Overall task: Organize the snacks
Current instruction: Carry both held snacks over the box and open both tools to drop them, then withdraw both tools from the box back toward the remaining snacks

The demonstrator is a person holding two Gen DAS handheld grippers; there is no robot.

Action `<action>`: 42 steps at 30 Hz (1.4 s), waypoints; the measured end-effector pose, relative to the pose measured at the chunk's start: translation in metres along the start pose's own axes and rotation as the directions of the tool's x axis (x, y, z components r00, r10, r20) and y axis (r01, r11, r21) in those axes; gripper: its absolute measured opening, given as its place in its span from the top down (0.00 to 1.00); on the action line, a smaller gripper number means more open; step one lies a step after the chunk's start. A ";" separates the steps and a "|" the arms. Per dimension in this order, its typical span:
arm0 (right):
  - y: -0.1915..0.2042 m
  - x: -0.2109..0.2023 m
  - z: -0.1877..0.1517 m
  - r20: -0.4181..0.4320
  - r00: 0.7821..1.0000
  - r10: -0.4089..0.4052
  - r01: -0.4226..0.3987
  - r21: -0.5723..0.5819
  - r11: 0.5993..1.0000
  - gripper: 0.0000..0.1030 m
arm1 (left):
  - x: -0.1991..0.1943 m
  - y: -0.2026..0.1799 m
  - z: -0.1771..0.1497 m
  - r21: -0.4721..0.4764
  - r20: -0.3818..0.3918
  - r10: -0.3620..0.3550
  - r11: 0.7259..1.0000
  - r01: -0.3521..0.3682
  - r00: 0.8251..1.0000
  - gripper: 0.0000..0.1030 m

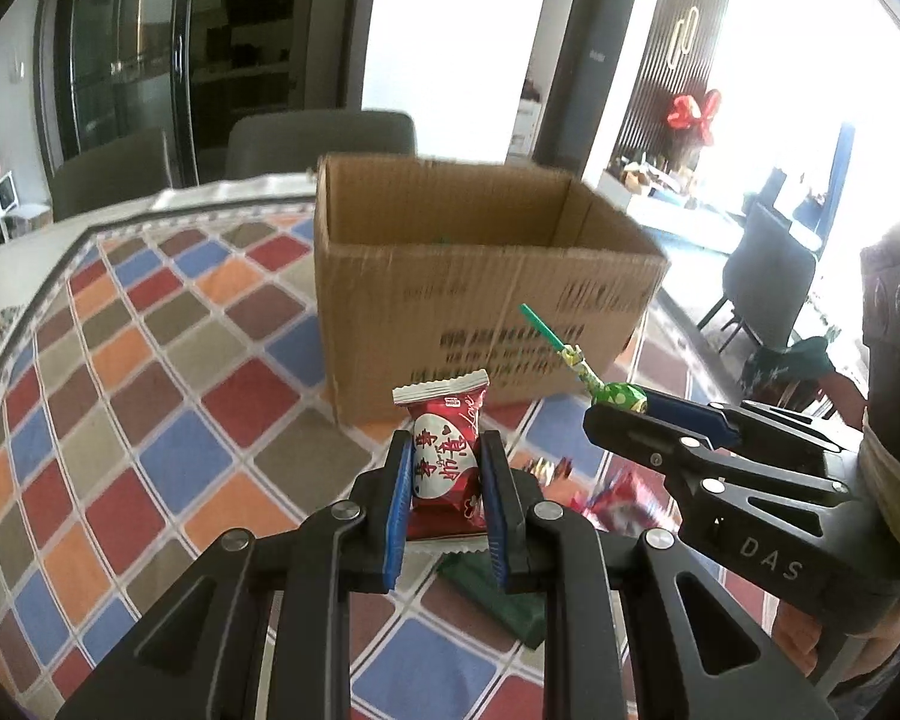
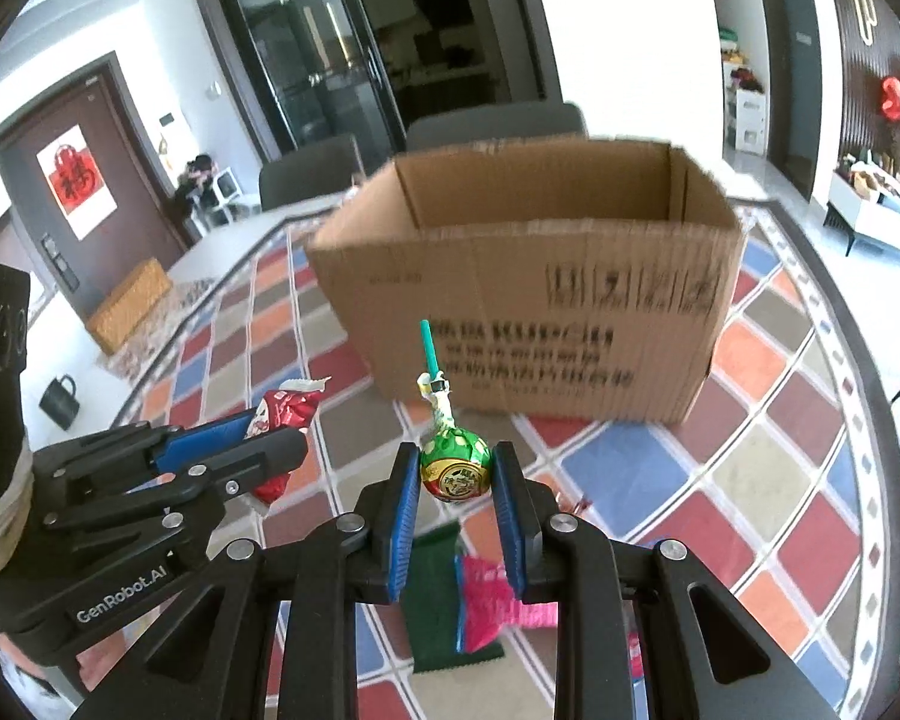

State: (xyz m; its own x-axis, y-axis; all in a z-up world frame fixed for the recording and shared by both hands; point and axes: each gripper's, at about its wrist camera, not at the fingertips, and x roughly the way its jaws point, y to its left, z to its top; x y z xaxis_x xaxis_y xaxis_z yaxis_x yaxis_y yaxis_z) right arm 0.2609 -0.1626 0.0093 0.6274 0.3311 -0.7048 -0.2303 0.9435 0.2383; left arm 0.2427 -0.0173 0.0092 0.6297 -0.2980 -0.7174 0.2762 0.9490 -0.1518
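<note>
Left wrist view.
- Left gripper (image 1: pixel 445 468): jaws closed on a red sweet packet (image 1: pixel 444 462), which stands upright between the blue pads, crimped top edge uppermost, clear of the worktop (image 1: pixel 150 420).
- Right gripper (image 1: pixel 621 405): enters from the right, jaws clamped on a lollipop (image 1: pixel 615 393) in green wrapping, its teal stick slanting up and to the left.
- Cardboard box (image 1: pixel 480 306): open-topped, flaps out of sight, set on the worktop beyond both grippers; dark print on its near wall. The inside floor is not visible.
- Worktop: covered with a cloth of red, blue, orange, grey and brown diamonds.
- Loose snacks on the cloth beneath the grippers: a dark green packet (image 1: pixel 498 594) and a red packet (image 1: pixel 621 504), the latter blurred.
- Background: grey chairs (image 1: pixel 321 138) behind the worktop.

Right wrist view.
- Right gripper (image 2: pixel 457 474): jaws gripping the lollipop (image 2: pixel 455 465) by its round head, stick pointing up toward the box.
- Left gripper (image 2: pixel 258 444): at left, jaws pinching the red sweet packet (image 2: pixel 285 411), which juts out past the tips.
- Cardboard box (image 2: pixel 528 312): just beyond the lollipop, open side up.
- Worktop (image 2: pixel 720 468): a dark green packet (image 2: pixel 435 600) and a pink packet (image 2: pixel 492 600) lie side by side, touching, below the right gripper.
- Floor at left: a dark mug (image 2: pixel 60 399).
</note>
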 end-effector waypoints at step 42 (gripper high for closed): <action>-0.039 0.012 0.120 0.082 0.986 -0.144 0.143 0.014 0.990 0.60 | 0.045 -0.006 0.126 0.050 0.068 0.101 0.993 -0.105 0.993 0.60</action>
State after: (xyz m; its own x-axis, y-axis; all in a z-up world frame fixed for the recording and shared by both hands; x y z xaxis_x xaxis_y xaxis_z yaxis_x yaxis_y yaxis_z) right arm 0.3669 -0.1940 0.0721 0.7125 0.1920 -0.6749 -0.1279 0.9813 0.1441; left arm 0.3610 -0.0488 0.0638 0.7026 -0.2068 -0.6809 0.2449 0.9687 -0.0414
